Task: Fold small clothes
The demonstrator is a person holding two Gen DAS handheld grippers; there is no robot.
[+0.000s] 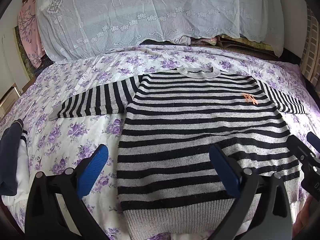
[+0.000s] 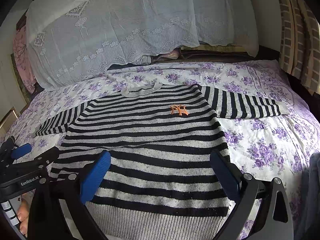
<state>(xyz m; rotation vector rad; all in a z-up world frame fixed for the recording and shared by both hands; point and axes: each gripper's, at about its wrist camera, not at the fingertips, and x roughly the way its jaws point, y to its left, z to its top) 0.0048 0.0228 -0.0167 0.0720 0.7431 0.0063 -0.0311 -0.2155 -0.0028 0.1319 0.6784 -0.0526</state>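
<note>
Sweater [image 1: 192, 124]: black-and-grey striped knit, lying flat and face up on the bed, neck toward the far side, grey ribbed hem nearest the cameras.
Sleeves: both spread outward; left sleeve [image 1: 94, 102] stretched over the sheet, right sleeve [image 2: 246, 106] likewise, cuffs grey.
Collar [image 1: 200, 71]: grey rib, round, at the far edge of the sweater.
Logo [image 2: 179, 109]: orange embroidery on the chest, toward the right-sleeve side.
Crease: a shallow wrinkle runs across the body at mid-height; otherwise the knit lies smooth.
Left gripper [image 1: 158, 170]: jaws wide apart, holding nothing; blue pads straddle the sweater's left edge near the hem, one finger over the sheet, the other over the knit. Contact with the fabric: cannot tell.
Right gripper [image 2: 160, 172]: jaws wide apart, holding nothing; both fingers sit over the lower body of the sweater, right finger near its right edge.
Cross-views: each gripper shows at the edge of the other's view, the two close side by side above the hem.
Bed [image 1: 66, 132]: white sheet with purple flower print, under the whole sweater.
Lace cover [image 1: 140, 16]: pale, draped over a large mound beyond the sweater.
Dark garment [image 1: 10, 156]: navy with white trim, on the bed at the left edge, apart from the sweater.
Curtain [image 2: 300, 32]: checked, at far right.
</note>
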